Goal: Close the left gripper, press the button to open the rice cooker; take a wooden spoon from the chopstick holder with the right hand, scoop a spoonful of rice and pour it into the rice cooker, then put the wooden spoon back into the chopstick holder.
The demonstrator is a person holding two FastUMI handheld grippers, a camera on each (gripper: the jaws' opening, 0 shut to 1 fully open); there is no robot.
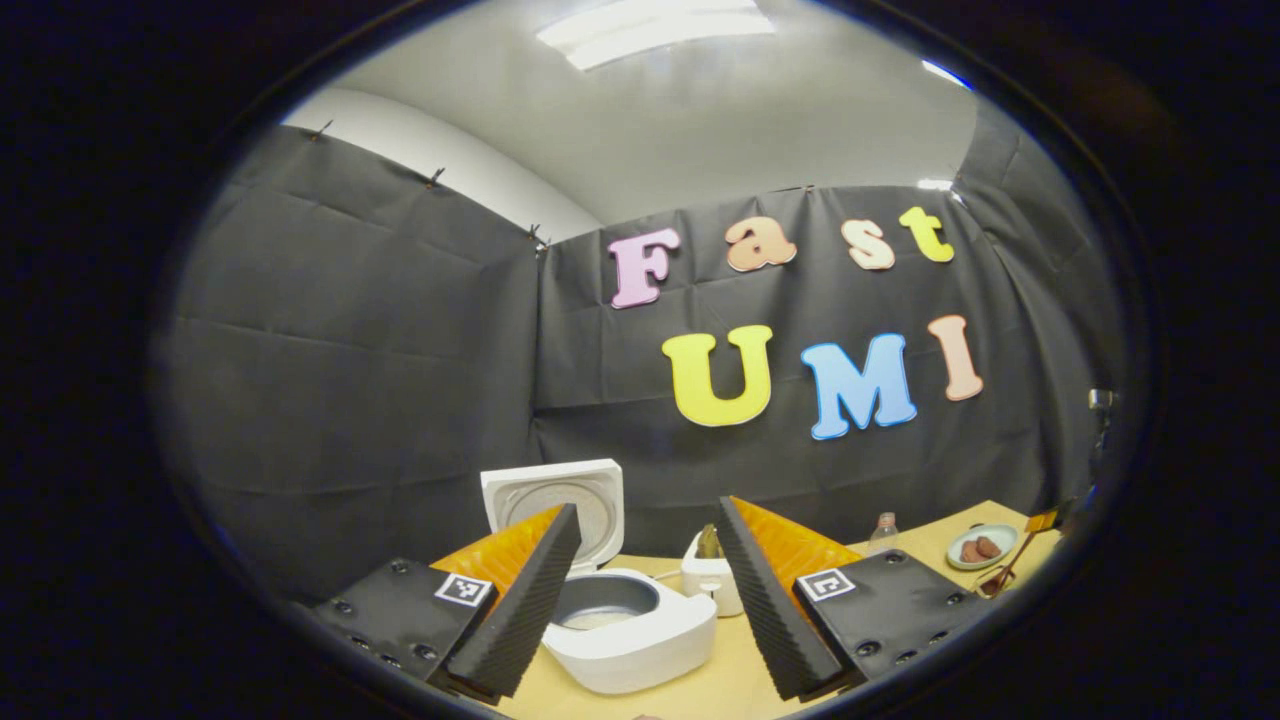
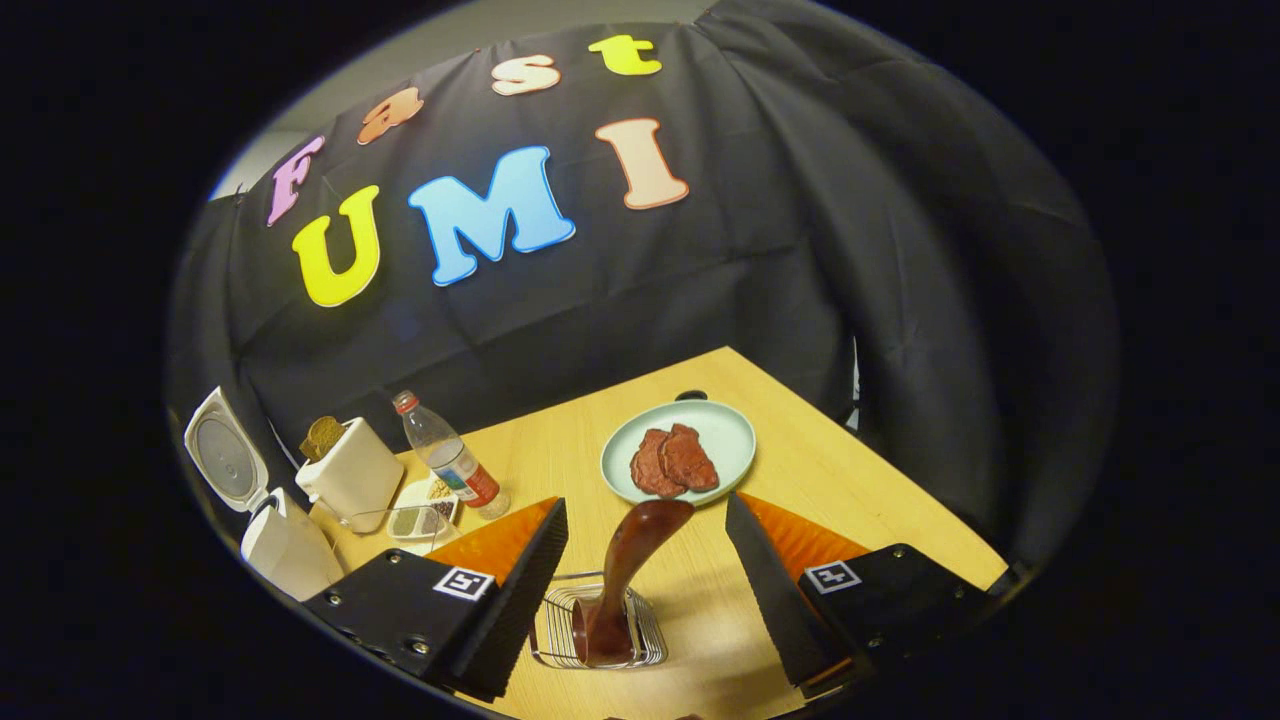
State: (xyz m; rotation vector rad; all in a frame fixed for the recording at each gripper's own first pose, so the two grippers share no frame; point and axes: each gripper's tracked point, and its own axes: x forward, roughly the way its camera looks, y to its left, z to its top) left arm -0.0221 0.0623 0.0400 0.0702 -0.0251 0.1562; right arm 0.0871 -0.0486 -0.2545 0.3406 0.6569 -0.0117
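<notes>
Right gripper view cut off the rice cooker (image 2: 262, 505) at its left edge, lid up. Between the spread right tongs (image 2: 645, 580), a dark glossy wooden spoon (image 2: 625, 570) stood in the wire chopstick holder (image 2: 600, 630) on the surface (image 2: 850, 480). Left tongs (image 1: 650, 590) were spread before the cooker's open pot, whose contents were unclear.

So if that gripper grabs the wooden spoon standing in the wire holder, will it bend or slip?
The wooden spoon looks solid and thick, so probably stiff. Its glossy finish may be slippery. It leans loosely in the light wire holder, which might tip or drag along when pulled.
</notes>
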